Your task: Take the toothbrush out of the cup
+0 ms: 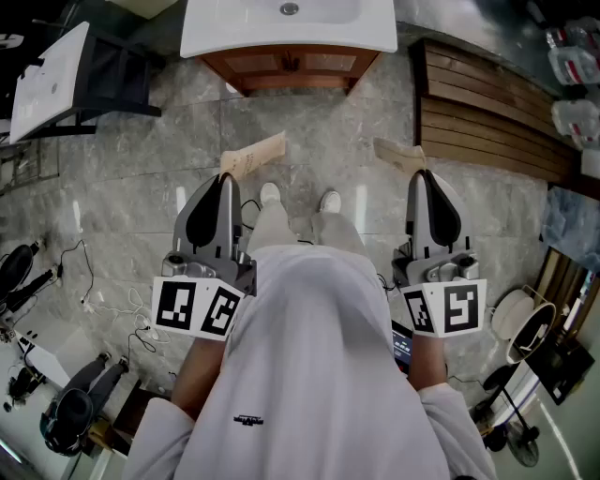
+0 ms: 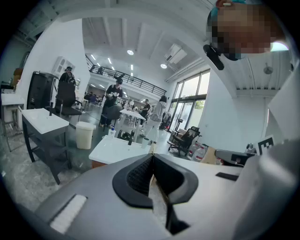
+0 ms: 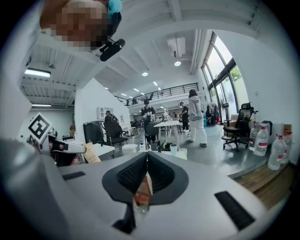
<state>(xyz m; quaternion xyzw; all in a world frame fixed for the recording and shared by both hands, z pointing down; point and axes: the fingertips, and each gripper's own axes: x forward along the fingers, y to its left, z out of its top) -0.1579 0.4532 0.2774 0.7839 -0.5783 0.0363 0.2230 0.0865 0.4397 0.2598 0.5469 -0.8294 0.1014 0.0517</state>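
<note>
Both grippers are held at waist height over the floor, well short of the white washstand (image 1: 289, 23). My left gripper (image 1: 253, 157) is shut with nothing between its tan tips, and in the left gripper view the left gripper (image 2: 152, 152) points at the washstand top (image 2: 117, 150). My right gripper (image 1: 398, 153) is shut and empty too; the right gripper (image 3: 147, 152) also faces the stand. A small white cup (image 3: 174, 149) stands on that top, also seen as the cup (image 2: 146, 142). A dark upright item (image 3: 158, 146) stands beside it. I cannot make out the toothbrush at this distance.
A wooden platform (image 1: 487, 112) with large water bottles (image 1: 572, 66) lies to the right. A white-topped black table (image 1: 52, 80) stands at left. Cables (image 1: 103, 300) and gear lie on the floor at left, a fan (image 1: 525, 328) at right. People (image 3: 196, 117) stand far off.
</note>
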